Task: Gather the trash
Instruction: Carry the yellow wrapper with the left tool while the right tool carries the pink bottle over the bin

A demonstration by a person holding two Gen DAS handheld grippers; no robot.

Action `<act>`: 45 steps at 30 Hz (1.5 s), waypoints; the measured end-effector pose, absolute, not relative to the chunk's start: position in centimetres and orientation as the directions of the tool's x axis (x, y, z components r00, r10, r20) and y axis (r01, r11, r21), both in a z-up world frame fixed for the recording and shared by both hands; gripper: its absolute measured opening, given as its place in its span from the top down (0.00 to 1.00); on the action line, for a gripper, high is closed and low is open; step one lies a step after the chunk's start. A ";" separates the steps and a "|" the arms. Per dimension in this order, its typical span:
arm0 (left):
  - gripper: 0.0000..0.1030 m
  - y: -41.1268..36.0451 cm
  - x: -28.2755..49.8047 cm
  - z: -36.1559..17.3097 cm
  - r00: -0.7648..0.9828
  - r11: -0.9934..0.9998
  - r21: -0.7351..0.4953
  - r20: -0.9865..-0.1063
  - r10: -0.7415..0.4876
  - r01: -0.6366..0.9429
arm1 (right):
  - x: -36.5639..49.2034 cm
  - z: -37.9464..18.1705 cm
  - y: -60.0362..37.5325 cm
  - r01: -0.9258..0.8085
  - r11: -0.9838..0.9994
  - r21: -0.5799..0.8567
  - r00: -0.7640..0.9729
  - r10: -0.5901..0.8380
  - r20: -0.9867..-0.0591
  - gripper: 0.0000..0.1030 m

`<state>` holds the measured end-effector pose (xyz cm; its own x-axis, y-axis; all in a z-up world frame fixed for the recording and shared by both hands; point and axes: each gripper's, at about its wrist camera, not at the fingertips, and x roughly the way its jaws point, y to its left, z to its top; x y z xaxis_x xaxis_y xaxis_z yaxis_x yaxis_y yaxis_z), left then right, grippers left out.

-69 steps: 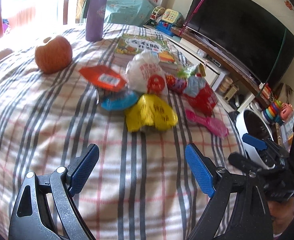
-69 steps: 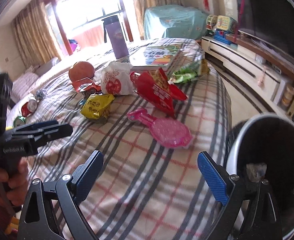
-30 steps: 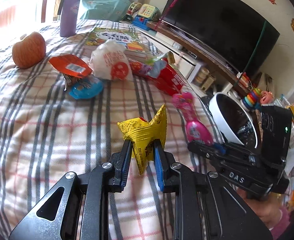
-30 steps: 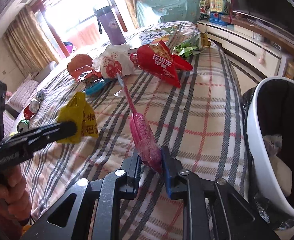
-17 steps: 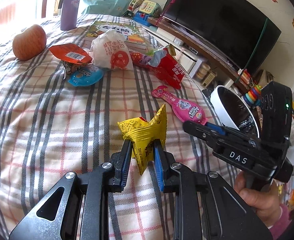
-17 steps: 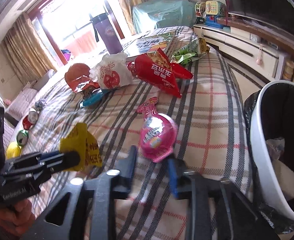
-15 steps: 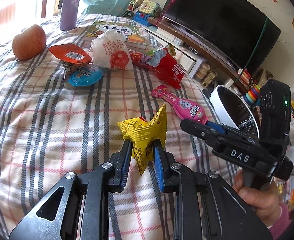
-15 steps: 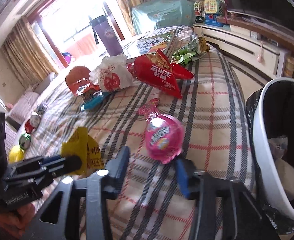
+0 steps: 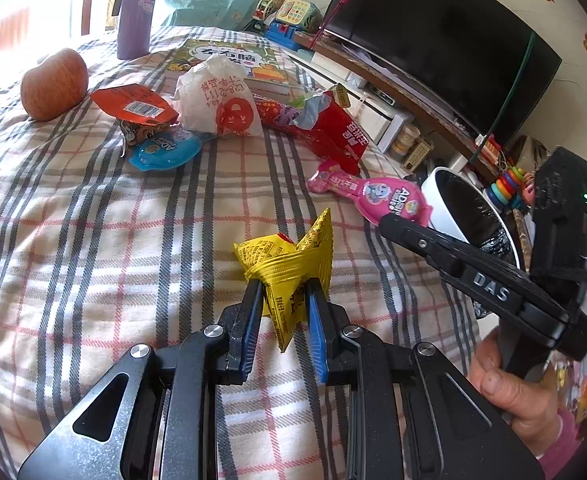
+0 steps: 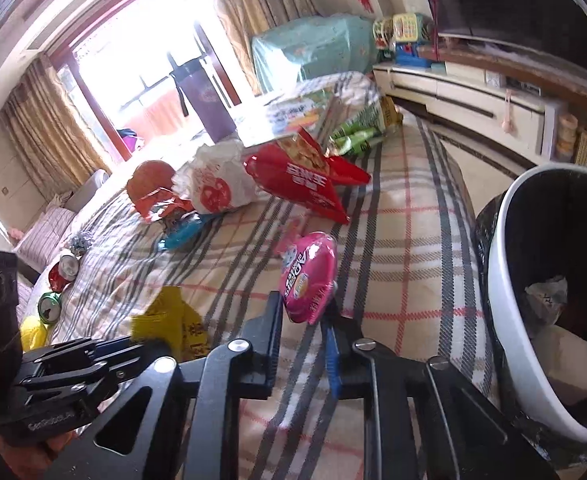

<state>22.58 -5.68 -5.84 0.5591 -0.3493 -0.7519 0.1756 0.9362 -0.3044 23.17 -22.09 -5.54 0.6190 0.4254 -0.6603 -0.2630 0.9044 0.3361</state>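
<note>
L gripper [image 9: 283,310] clamps yellow wrapper [image 9: 289,264], lifted off the blanket [image 9: 93,240]. R gripper [image 10: 305,344] pinches pink wrapper [image 10: 307,280] by its edge, also raised. Bin [image 10: 505,300] sits at far right w/ some trash already inside, so I'd say partly done. Left on the bed: orange pack [image 9: 133,106], blue wrapper [image 9: 165,152], white bag [image 9: 217,98], red pack [image 9: 329,128]. Both held pieces not yet in bin
</note>
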 end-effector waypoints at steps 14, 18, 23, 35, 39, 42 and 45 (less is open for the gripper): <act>0.80 -9.3 21.9 -4.8 0.543 0.916 -0.298 -0.739 -0.400 0.269 | 18.7 -3.7 -24.7 -0.260 0.920 0.294 0.685 0.391 -0.615 0.86; 0.80 -9.9 21.7 -5.1 0.531 0.914 -0.298 -0.745 -0.404 0.277 | 18.3 -4.7 -24.0 -0.283 0.927 0.245 0.662 0.373 -0.650 0.86; 0.80 -9.9 21.3 -5.3 0.531 0.918 -0.292 -0.750 -0.394 0.269 | 17.8 -5.1 -23.0 -0.314 0.934 0.171 0.668 0.345 -0.659 0.82; 0.80 -9.1 21.3 -5.4 0.534 0.922 -0.294 -0.752 -0.385 0.251 | 18.9 -6.8 -23.9 -0.273 0.919 0.283 0.591 0.392 -0.705 0.59; 0.80 -9.1 21.2 -5.5 0.531 0.921 -0.295 -0.753 -0.387 0.254 | 19.0 -7.2 -25.0 -0.228 0.915 0.332 0.584 0.401 -0.705 0.59; 0.80 -9.2 21.3 -5.7 0.528 0.920 -0.298 -0.754 -0.390 0.254 | 19.2 -7.1 -25.9 -0.204 0.899 0.387 0.584 0.429 -0.689 0.59; 0.80 -9.2 21.3 -5.7 0.527 0.920 -0.296 -0.755 -0.390 0.256 | 19.5 -7.1 -26.6 -0.188 0.875 0.446 0.581 0.465 -0.668 0.58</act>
